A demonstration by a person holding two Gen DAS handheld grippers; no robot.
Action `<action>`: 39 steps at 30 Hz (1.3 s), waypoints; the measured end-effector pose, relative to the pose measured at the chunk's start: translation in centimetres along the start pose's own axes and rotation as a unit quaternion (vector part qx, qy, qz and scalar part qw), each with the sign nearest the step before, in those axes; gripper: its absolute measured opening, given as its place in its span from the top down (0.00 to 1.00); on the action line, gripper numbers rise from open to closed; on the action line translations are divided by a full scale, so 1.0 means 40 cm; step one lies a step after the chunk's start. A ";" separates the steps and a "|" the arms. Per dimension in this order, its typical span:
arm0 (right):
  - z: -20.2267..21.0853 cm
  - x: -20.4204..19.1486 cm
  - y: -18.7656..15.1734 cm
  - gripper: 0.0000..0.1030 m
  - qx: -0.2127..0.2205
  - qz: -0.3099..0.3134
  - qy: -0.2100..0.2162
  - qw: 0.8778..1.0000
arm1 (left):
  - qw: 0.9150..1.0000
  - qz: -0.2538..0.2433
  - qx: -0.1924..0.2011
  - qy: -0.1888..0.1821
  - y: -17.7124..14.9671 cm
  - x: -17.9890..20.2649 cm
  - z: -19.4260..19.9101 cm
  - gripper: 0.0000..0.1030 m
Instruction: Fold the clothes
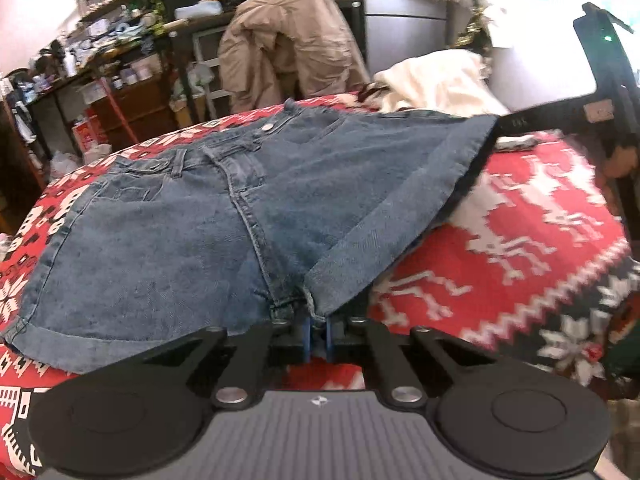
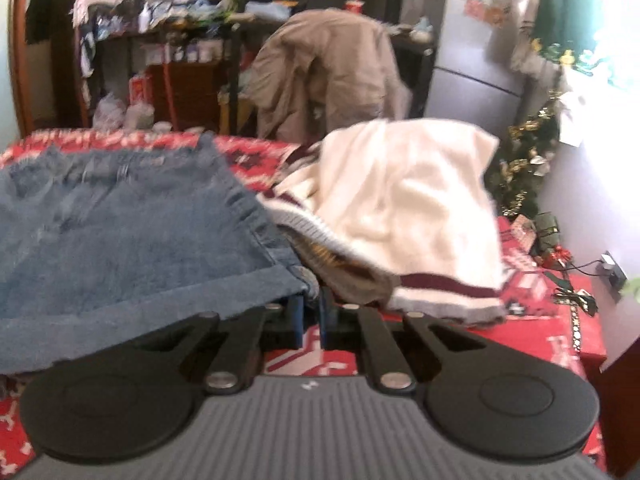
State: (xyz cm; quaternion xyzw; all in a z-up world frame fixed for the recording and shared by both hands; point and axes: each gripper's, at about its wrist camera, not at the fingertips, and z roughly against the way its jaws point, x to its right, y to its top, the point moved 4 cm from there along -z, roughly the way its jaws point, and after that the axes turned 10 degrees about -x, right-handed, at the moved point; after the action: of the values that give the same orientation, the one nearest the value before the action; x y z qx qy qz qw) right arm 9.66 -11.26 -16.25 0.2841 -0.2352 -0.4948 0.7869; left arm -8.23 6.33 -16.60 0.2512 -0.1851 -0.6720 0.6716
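Observation:
Blue denim shorts [image 1: 200, 216] lie front side up on a red patterned blanket [image 1: 520, 240]. My left gripper [image 1: 318, 320] is shut on the crotch seam at the shorts' near edge. The right leg is lifted off the blanket, and its cuffed hem runs up to the right gripper [image 1: 498, 126], which pinches the far corner. In the right wrist view, that denim corner [image 2: 296, 276] sits between the blue fingertips of my right gripper [image 2: 310, 300], and the rest of the shorts [image 2: 120, 240] spreads to the left.
A cream knit sweater [image 2: 400, 200] with maroon stripes is heaped on the blanket right beside the shorts. Behind the table, a tan jacket [image 1: 288, 48] hangs over a chair. Cluttered shelves [image 1: 112, 40] stand at the back left, a fridge [image 1: 400, 0] behind, and a small decorated tree [image 2: 520, 168] at the right.

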 end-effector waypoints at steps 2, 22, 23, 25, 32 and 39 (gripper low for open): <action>0.029 0.019 0.007 0.94 0.006 -0.009 -0.001 1.000 | 1.000 -0.009 0.001 -0.010 -0.001 0.007 0.023 0.93; 0.014 0.058 -0.104 0.86 -0.063 -0.029 -0.020 0.997 | 0.999 0.011 -0.017 -0.025 -0.068 -0.077 0.075 0.70; 0.029 0.060 -0.111 0.86 -0.063 -0.036 -0.018 0.997 | 0.999 0.019 -0.016 -0.020 -0.076 -0.101 0.084 0.70; 0.060 0.060 -0.125 0.86 -0.061 -0.048 -0.013 0.997 | 0.999 0.034 -0.014 -0.005 -0.087 -0.154 0.098 0.69; 0.145 -0.027 -0.153 0.85 -0.051 -0.040 0.008 0.998 | 0.993 0.091 0.006 0.078 -0.120 -0.380 0.117 0.63; 0.159 -0.129 -0.138 0.71 -0.042 -0.016 0.024 0.999 | 0.980 0.154 0.020 0.126 -0.140 -0.603 0.085 0.51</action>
State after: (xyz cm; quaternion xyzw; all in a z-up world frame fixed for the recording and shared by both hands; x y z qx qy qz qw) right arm -0.13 -9.83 -15.82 0.2662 -0.1906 -0.5094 0.7958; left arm -15.44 30.22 -14.98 0.3155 -0.1490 -0.5196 0.7800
